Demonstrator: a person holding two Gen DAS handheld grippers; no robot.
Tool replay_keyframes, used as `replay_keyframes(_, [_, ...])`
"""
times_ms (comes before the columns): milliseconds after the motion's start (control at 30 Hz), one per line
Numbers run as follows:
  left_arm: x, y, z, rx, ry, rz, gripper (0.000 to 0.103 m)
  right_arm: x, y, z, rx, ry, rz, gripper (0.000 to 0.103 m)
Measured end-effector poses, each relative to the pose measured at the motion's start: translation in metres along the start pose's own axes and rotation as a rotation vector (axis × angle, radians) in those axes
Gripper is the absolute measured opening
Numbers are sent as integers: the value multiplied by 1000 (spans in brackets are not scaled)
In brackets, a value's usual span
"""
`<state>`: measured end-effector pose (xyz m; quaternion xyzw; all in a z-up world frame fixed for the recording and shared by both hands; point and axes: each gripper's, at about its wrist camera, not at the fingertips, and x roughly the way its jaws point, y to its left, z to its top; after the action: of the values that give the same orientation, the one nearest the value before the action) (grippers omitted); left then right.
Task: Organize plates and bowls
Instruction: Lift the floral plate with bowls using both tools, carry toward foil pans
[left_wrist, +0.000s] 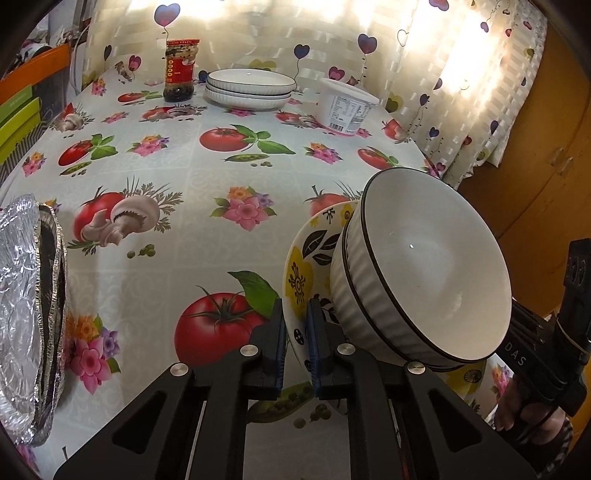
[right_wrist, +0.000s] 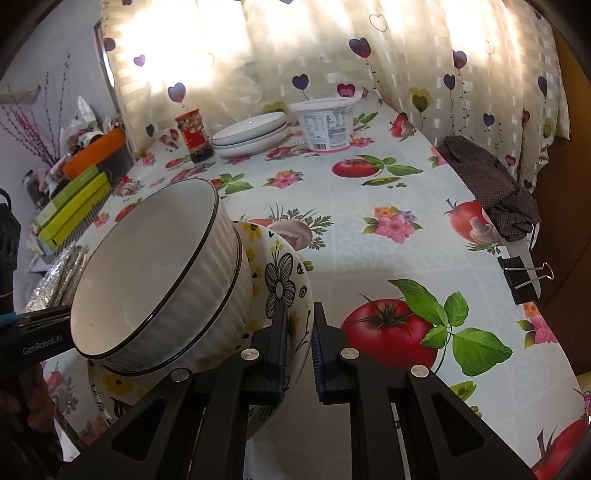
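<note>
Left gripper (left_wrist: 296, 345): nearest the lens in the left wrist view; jaws nearly closed, blue pads clamped on the rim of the floral bowl (left_wrist: 301, 280), one pad on each face of the wall.
Floral bowl: yellow-and-black flower pattern, tipped on its side and lifted off the tablecloth (left_wrist: 207, 192); gripped at opposite rim points by both tools.
Ribbed white bowls (left_wrist: 424, 273): two dark-rimmed bowls nested inside the floral bowl, mouths tilted sideways — no pad touches them.
Right gripper (right_wrist: 298, 341): jaws narrowly apart, straddling the floral bowl's rim; the left pad lies against the wall, contact of the right pad cannot be confirmed.
Foil trays (left_wrist: 26, 306): at the left table edge, just beside the carry path.
Jar (left_wrist: 181, 70): far end, left of the plates.
Plate stack (left_wrist: 251, 88): white ribbed plates at the far end, between the jar and the white tub (left_wrist: 345, 107).
Dark cloth (right_wrist: 491, 188): at the right table edge.
Step in hand: judged to be a two-handed carry of the nested bowl stack.
Next move: likely level the stack, then set it down on bare cloth near the plates — both tools must move together, since the inner bowls sit loose and could slide out at this tilt.
</note>
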<state>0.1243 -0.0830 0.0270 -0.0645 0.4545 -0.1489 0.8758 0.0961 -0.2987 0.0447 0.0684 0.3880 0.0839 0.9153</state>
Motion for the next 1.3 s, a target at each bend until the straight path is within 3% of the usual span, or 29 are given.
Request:
replay_keyframes(467, [0, -8, -2, 5, -20, 63, 12, 0, -2, 0, 0, -8, 21, 13])
replay_keyframes(1300, [-19, 5, 4, -21, -94, 64, 12, -8, 13, 10, -24, -55, 56, 13])
